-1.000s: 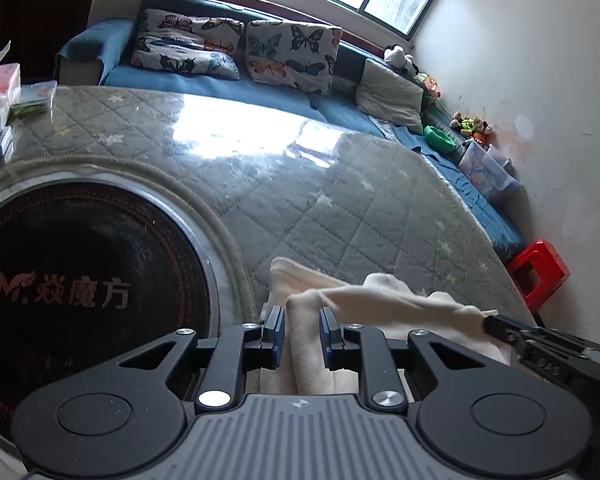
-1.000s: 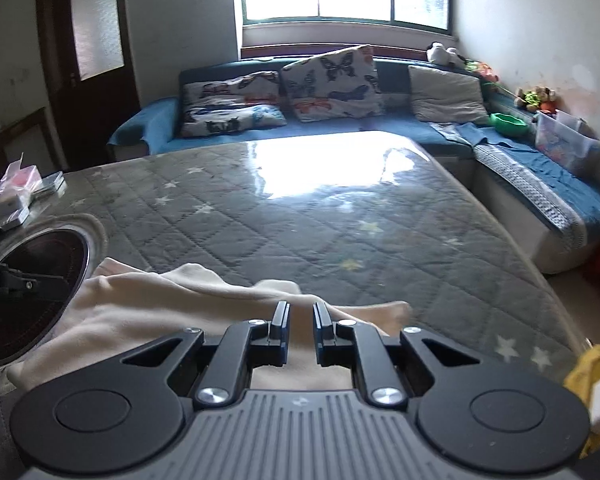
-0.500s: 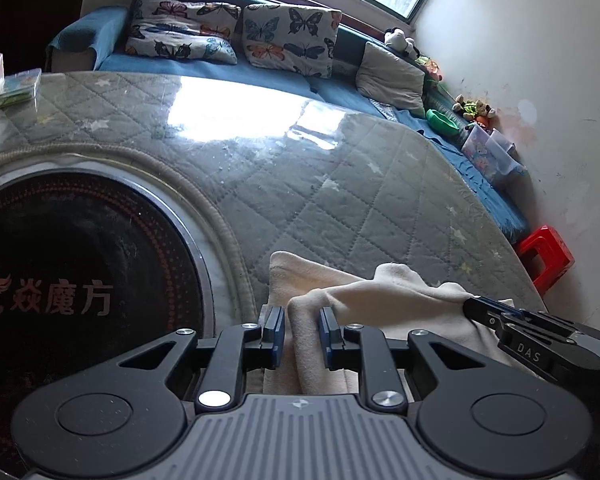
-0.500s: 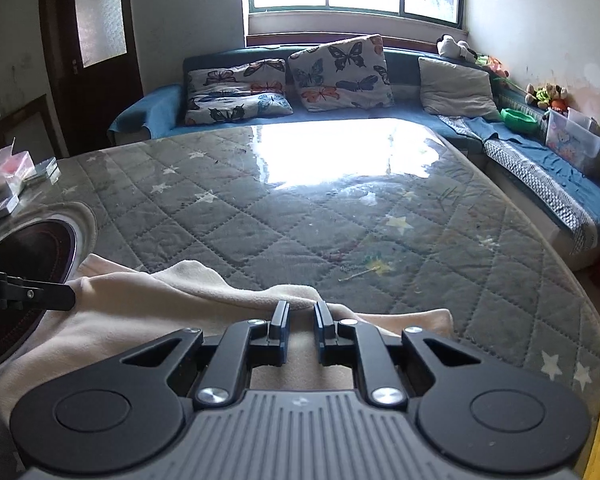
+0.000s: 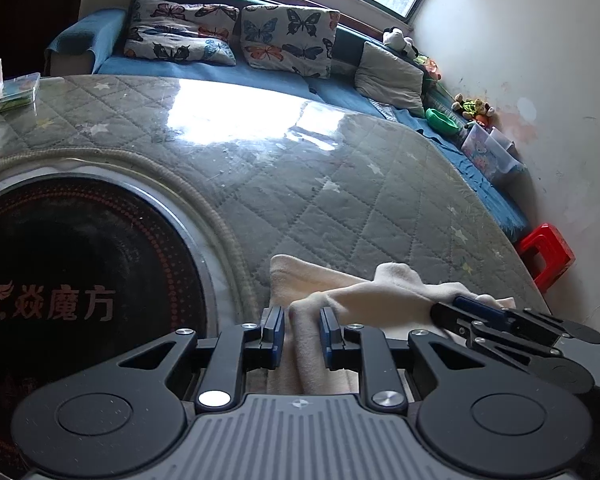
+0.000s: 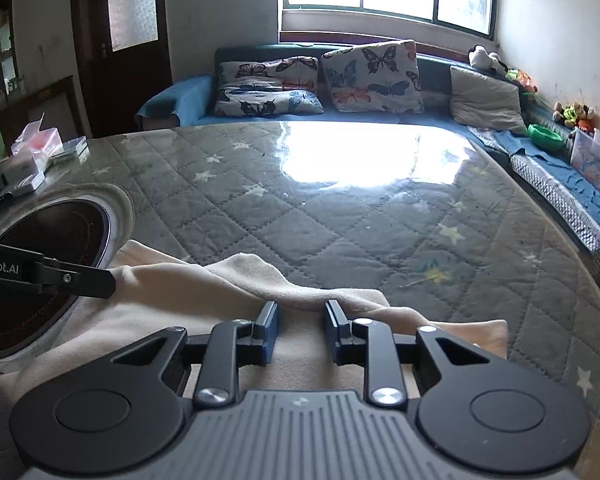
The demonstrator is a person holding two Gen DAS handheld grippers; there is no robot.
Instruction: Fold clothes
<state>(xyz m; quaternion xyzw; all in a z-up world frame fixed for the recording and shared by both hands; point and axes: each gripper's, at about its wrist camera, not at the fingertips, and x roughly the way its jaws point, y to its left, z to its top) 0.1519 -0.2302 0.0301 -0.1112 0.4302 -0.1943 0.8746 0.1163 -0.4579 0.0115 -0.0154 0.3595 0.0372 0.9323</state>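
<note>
A cream garment (image 5: 364, 292) lies bunched on the near edge of the grey quilted table (image 5: 340, 184). My left gripper (image 5: 302, 332) stands over its left end with the jaws parted around a raised fold of cloth. My right gripper (image 6: 302, 332) is over the garment (image 6: 220, 292) farther right, jaws open, cloth lying flat beneath them. The right gripper also shows in the left wrist view (image 5: 500, 324), and the left gripper's fingers (image 6: 72, 276) touch the cloth's left end in the right wrist view.
A round black cooktop (image 5: 72, 280) is set in the table left of the garment. Small boxes (image 6: 32, 160) sit at the table's far left. A blue sofa with butterfly cushions (image 6: 320, 80) runs behind, and a red stool (image 5: 546, 256) stands at the right.
Both grippers' jaws have opened wider, letting go of the cloth. The raised fold has sunk lower onto the table.
</note>
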